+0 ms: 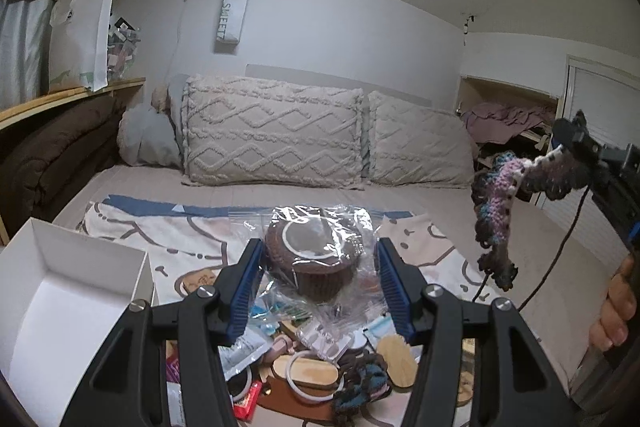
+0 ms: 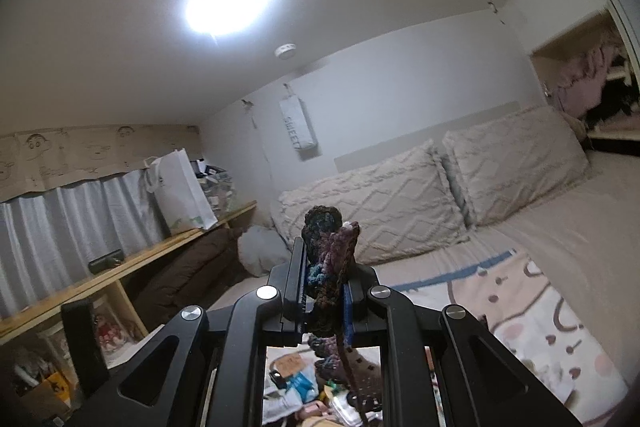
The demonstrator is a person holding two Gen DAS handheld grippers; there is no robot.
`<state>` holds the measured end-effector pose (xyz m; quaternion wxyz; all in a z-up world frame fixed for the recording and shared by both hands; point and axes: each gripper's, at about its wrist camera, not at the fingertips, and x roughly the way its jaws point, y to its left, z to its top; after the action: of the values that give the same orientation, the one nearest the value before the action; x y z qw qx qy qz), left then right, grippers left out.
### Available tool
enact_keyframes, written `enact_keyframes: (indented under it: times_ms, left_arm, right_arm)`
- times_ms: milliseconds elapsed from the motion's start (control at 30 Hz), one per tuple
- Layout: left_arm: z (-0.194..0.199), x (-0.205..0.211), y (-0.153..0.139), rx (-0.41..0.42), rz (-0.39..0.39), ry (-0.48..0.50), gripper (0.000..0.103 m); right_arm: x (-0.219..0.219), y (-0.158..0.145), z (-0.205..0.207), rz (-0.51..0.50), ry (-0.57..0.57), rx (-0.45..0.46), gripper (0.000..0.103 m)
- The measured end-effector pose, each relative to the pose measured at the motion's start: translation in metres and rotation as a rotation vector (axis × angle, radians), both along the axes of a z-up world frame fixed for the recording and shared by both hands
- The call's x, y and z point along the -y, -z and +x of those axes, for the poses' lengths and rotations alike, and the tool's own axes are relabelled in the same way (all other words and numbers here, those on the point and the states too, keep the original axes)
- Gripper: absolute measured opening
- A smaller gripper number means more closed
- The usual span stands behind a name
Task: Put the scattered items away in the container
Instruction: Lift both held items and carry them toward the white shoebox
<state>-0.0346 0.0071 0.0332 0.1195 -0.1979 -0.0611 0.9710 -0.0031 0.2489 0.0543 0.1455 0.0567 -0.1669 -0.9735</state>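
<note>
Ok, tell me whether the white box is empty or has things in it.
Empty as far as shown: the white box shows only bare white floor and walls; its near corner is hidden.

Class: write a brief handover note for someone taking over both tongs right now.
Left tongs: shut on a clear bag holding a brown knitted piece, lifted above the pile.
Right tongs: shut on a multicoloured crochet strip, which hangs free.
White box: to the left, nothing visible inside.
Left to do: drop both items in the box, then clear the pile.
</note>
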Motion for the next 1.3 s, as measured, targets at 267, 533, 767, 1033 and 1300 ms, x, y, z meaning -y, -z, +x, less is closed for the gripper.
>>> enact_keyframes:
  times_ms: [267,533,767,1033,1300]
  left_arm:
    - [0.009,0.012,-0.029,-0.039,-0.009,-0.027,0.056]
    - [0.023,0.037,-0.054,-0.068,-0.014,-0.066,0.056]
    - [0.039,0.062,-0.072,-0.098,-0.027,-0.111,0.056]
    - [0.057,0.096,-0.085,-0.119,-0.047,-0.179,0.056]
    - [0.075,0.138,-0.089,-0.131,-0.061,-0.259,0.056]
  right_arm:
    - [0.014,-0.039,0.000,0.027,-0.046,-0.023,0.015]
    - [0.034,-0.062,-0.008,0.032,-0.106,-0.003,0.015]
    - [0.061,-0.083,-0.004,0.028,-0.186,-0.004,0.015]
    - [0.111,-0.099,-0.007,0.026,-0.304,0.008,0.015]
    - [0.183,-0.106,-0.011,0.051,-0.440,0.034,0.015]
